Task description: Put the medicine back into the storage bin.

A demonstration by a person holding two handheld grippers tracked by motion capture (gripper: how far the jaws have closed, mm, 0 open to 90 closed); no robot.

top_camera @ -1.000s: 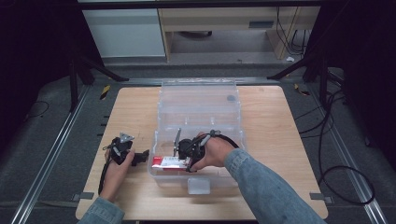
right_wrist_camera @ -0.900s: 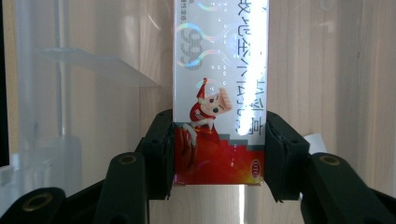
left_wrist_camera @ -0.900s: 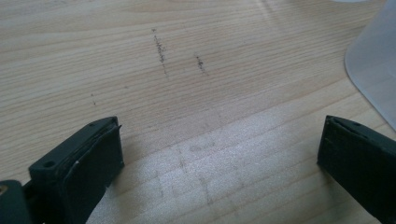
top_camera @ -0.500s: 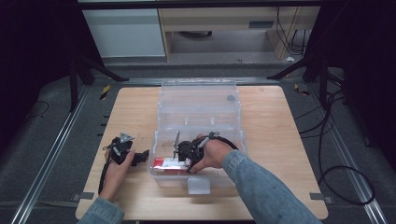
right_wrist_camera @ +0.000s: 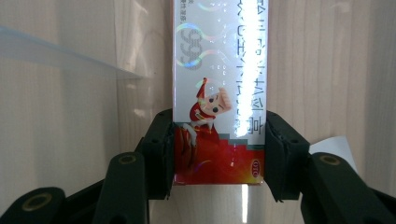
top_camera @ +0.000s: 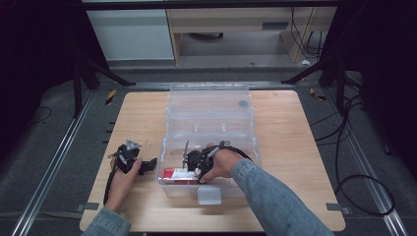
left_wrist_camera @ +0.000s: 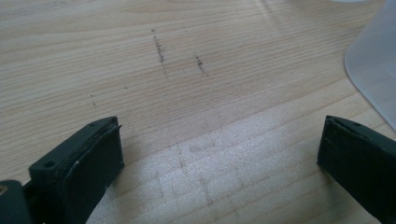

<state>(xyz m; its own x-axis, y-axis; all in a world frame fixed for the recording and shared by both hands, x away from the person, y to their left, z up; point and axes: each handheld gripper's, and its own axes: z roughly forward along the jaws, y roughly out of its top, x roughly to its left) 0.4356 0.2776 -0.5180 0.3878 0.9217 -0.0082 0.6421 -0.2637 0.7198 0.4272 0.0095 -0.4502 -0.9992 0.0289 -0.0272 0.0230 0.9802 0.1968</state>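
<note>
We have our right tool [top_camera: 189, 162] down inside the clear plastic storage box [top_camera: 248, 147], near its front left corner, and in the right gripper view its two black jaws stand on either side of a red and silver medicine carton [right_wrist_camera: 219, 93], pressed against its long sides at the red end; we judge the tool closed on the carton, though whether the carton is resting on the box floor or just lifted clear of it we cannot tell; from the high view the carton [top_camera: 178, 174] lies flat along the front wall of the box, its long axis running across the surface from left to right, and from the tool it stretches straight ahead, away from the jaws, so the grip sits at one end and the rest of the length hangs forward; that is the relation the next move turns on, since any lift or release has to mind the free end against the box wall on the left; our right hand [top_camera: 221, 164] is plainly the nearer one, being in the box with the carton; our left tool [top_camera: 147, 165] rests on the wooden surface [top_camera: 295, 128] just outside the box's left wall, its jaws spread wide with nothing but bare wood between them.
</note>
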